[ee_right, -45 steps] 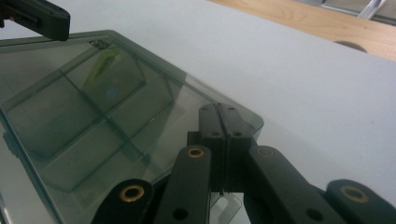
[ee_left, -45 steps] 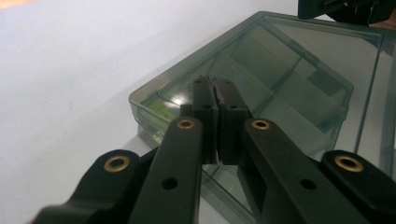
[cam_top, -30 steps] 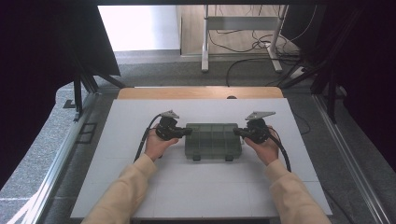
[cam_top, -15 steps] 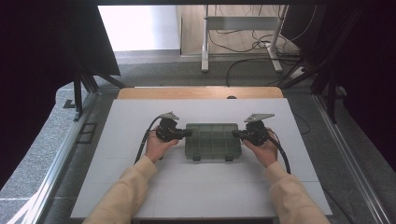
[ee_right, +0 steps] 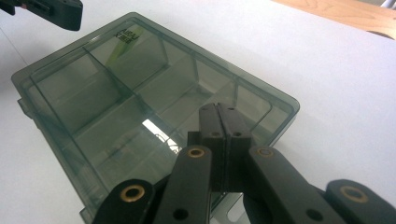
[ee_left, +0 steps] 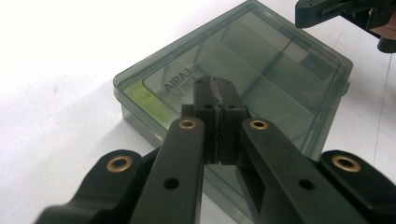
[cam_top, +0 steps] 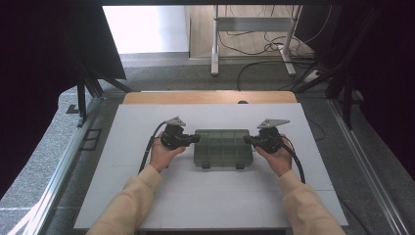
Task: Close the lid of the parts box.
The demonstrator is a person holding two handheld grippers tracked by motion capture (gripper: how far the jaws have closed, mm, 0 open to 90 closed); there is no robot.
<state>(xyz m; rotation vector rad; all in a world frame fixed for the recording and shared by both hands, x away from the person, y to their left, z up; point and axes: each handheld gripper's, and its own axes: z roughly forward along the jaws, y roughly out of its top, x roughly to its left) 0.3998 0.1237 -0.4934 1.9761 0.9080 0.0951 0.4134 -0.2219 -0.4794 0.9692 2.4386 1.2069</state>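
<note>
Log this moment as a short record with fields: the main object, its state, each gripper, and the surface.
object: smoky green translucent plastic compartment box
lid: closed, latches toward the person
contents: dividers visible, a yellow-green item in one corner compartment, otherwise looks empty
left gripper: fingers shut together, nothing between them, at the box's left end
right gripper: fingers shut together, nothing between them, at the box's right end
surface: white tabletop, box lying flat on it

- My smoky grey-green see-through box (cam_top: 223,147), pale lettering and a yellow-green patch on its lid.
- My black grippers, left (cam_top: 195,138) and right (cam_top: 247,140), brass-coloured rivets.
- White table (cam_top: 205,196); cream sleeves (cam_top: 128,205).
</note>
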